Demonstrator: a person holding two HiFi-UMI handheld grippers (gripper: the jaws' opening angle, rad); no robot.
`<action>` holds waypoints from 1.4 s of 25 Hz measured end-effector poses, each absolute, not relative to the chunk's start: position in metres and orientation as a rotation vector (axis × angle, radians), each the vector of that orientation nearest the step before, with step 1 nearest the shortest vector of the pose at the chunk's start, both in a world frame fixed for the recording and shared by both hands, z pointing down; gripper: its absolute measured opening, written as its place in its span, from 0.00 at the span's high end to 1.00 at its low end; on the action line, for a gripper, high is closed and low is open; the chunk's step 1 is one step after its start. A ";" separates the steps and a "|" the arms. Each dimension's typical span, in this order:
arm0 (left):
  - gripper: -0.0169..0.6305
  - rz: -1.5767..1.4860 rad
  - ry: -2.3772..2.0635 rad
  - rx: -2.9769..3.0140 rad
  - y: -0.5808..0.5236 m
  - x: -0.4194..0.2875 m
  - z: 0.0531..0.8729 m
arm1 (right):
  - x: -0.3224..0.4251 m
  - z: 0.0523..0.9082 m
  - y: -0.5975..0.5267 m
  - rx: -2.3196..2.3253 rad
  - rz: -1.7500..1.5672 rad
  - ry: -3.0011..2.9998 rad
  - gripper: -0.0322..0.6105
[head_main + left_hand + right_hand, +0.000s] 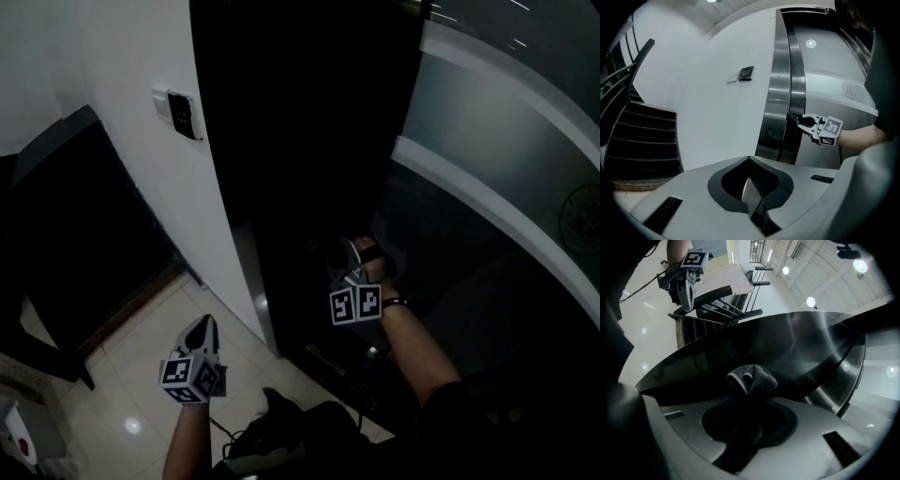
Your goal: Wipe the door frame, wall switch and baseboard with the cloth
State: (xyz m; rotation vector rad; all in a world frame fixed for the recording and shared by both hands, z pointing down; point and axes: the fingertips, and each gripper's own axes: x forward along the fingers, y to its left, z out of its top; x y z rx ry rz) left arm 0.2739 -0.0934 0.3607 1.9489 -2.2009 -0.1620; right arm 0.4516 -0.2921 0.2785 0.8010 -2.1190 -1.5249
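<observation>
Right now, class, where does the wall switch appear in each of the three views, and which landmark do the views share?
Head view: the wall switch is at upper left, on the white wall.
Left gripper view: the wall switch is above centre, left of the door frame.
Right gripper view: it is not in it.
Shared landmark: the metal door frame, seen in all three views.

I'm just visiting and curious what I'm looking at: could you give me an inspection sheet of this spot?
Surface: pale tiled floor, glossy.
Job's things: dark cloth held at metal door frame; wall switch on white wall, untouched.
Clutter: white object at floor edge, unclear.
Grippers: right gripper shut on cloth; left gripper shut, empty, held low.
Cables: dark cable over floor by left gripper.
Surroundings: dark stairs left, glass door right.
</observation>
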 end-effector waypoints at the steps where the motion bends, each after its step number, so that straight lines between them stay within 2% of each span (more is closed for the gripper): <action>1: 0.99 -0.171 -2.212 1.944 -0.093 0.273 0.359 | 0.452 0.283 -0.292 0.800 -1.518 -2.119 0.82; 12: 0.99 -0.212 -2.272 1.881 -0.084 0.262 0.359 | 0.453 0.340 -0.285 0.722 -1.515 -2.107 0.82; 35: 0.99 0.013 -2.253 1.895 -0.056 0.285 0.387 | 0.463 0.474 -0.284 0.465 -1.354 -2.030 0.82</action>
